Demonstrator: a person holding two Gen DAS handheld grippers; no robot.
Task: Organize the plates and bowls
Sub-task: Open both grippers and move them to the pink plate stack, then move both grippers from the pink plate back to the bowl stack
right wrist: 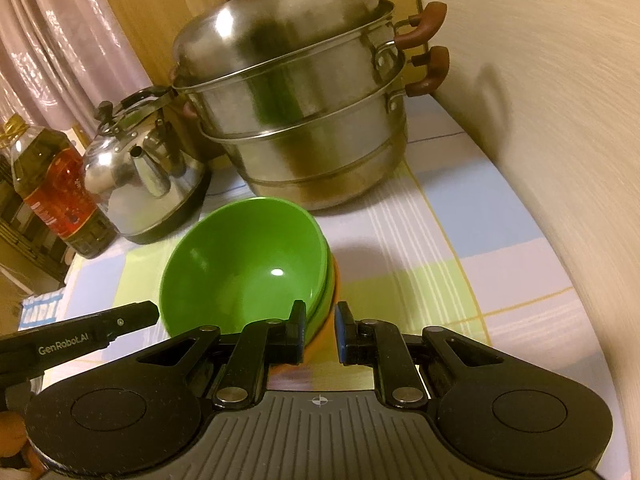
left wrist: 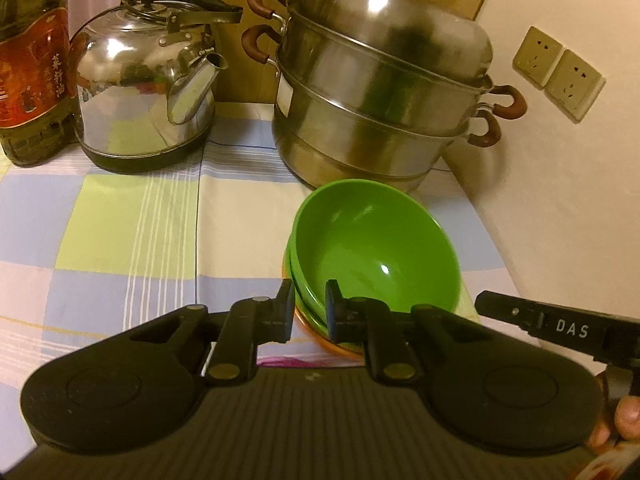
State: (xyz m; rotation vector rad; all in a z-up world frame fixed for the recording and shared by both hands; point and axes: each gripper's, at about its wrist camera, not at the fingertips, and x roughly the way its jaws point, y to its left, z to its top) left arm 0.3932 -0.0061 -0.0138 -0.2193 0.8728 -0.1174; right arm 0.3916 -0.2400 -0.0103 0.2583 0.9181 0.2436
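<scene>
A stack of green bowls (left wrist: pixel 372 240) sits on an orange plate (left wrist: pixel 320 340) on the checked tablecloth; it also shows in the right wrist view (right wrist: pixel 244 256), with the orange plate (right wrist: pixel 326 320) under it. My left gripper (left wrist: pixel 308 312) has its jaws around the stack's near left rim, one finger (left wrist: pixel 334 308) inside the top bowl and one outside. My right gripper (right wrist: pixel 320 328) has its jaws around the near right rim of the stack. Whether either gripper presses the rim is not clear.
A large steel steamer pot (left wrist: pixel 380 92) stands just behind the bowls, against the wall. A steel kettle (left wrist: pixel 148 80) and an oil bottle (left wrist: pixel 32 64) stand at the back left. Wall sockets (left wrist: pixel 556 68) are on the right. The checked tablecloth (left wrist: pixel 132 224) spreads to the left.
</scene>
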